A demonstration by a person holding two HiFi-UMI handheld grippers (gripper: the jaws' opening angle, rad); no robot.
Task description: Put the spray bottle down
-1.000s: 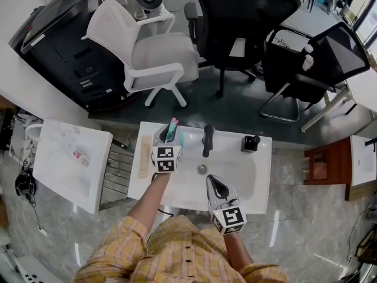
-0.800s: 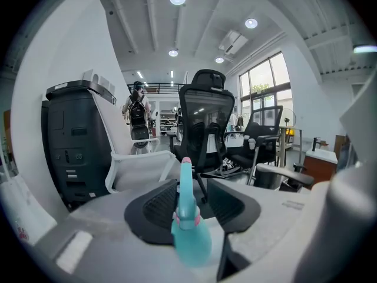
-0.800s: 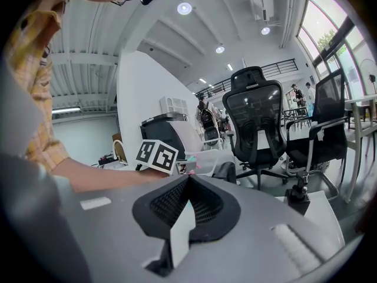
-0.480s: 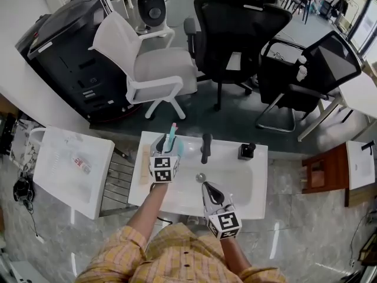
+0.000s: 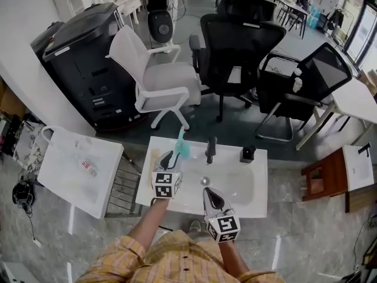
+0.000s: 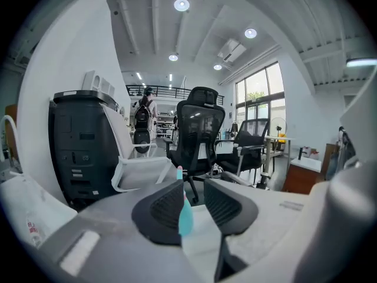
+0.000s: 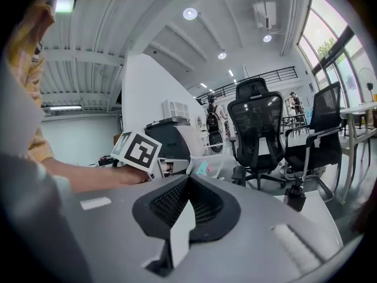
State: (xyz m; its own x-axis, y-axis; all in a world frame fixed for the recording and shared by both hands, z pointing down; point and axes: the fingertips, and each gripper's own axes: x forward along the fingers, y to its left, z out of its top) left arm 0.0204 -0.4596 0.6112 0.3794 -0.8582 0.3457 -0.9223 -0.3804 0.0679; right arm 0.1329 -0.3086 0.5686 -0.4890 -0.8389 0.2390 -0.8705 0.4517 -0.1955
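Note:
The teal spray bottle (image 5: 182,148) with a pink nozzle stands upright at the back left of the white sink counter (image 5: 259,202). My left gripper (image 5: 169,158) sits just in front of it, towards the person. In the left gripper view the bottle (image 6: 184,214) shows in the gap of the left gripper (image 6: 192,193). The jaws are closing, but the pads do not press on the bottle. My right gripper (image 5: 210,196) hovers over the counter's near edge. Its jaws (image 7: 188,184) meet with nothing between them. From there the bottle (image 7: 202,168) shows beyond the left hand.
A black faucet (image 5: 209,149) and a black soap dispenser (image 5: 247,154) stand along the counter's back edge, with the basin drain (image 5: 205,181) in front. A white side table (image 5: 82,170) is at the left. A white chair (image 5: 159,78) and black chairs (image 5: 241,40) stand behind.
The left gripper has let go of the spray bottle and drawn back towards the person, leaving it standing. The right gripper has also pulled back a little.

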